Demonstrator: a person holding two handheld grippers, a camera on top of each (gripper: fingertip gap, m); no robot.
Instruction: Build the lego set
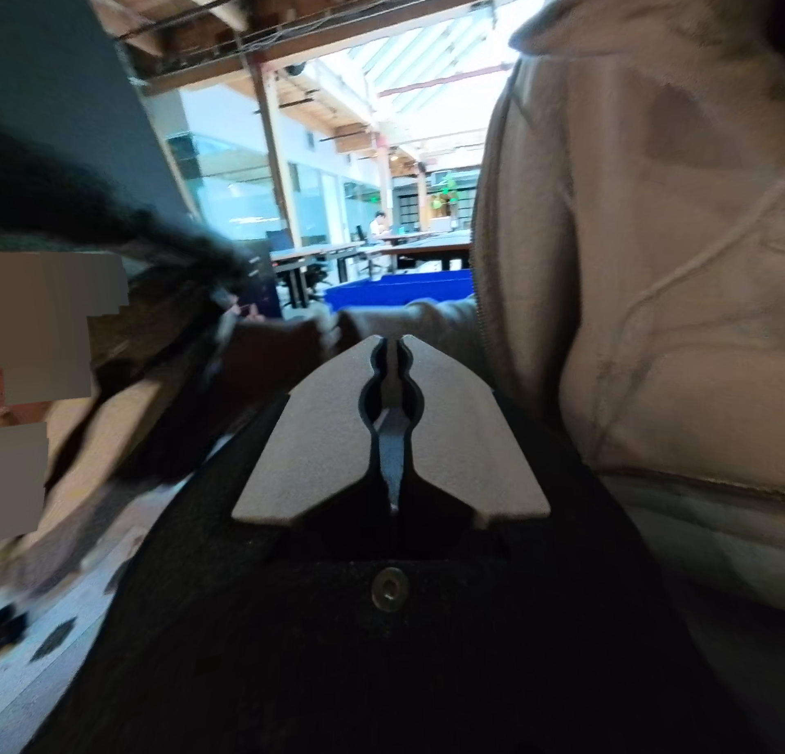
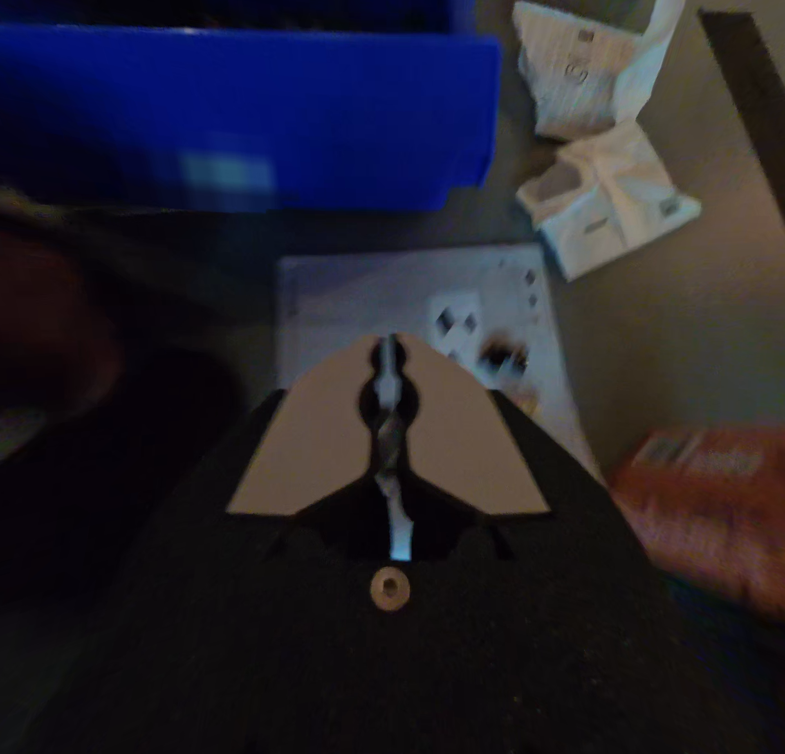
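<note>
A: How does the left gripper (image 1: 393, 340) stand?

B: Its two matte tan fingers (image 1: 335, 415), flat-faced with scalloped inner edges, are all but together, only a thin slit between the tips, and nothing gripped. It is raised and points past a beige zip-up jacket (image 1: 637, 266) of soft, creased fabric, close on its right, with a sleeve (image 1: 424, 321) just beyond the tips.

A: And the right gripper (image 2: 391, 338)?

B: Same wedge-shaped tan fingers (image 2: 458, 436) on a grainy black body, drawn nearly closed and holding nothing. It hangs over a flat pale rectangular sheet (image 2: 361, 292) with small dark marks, lying on a dull brown surface (image 2: 658, 330).

A: Around it?

B: A glossy blue plastic bin (image 2: 255, 117) with a rounded rim lies beyond the sheet. To the right are two crumpled white packets (image 2: 594, 147), and nearer, an orange-red box (image 2: 701, 500), blurred. In the left view, the bin (image 1: 403, 287) shows again, before long desks (image 1: 382, 245) under timber beams (image 1: 297, 20).
</note>
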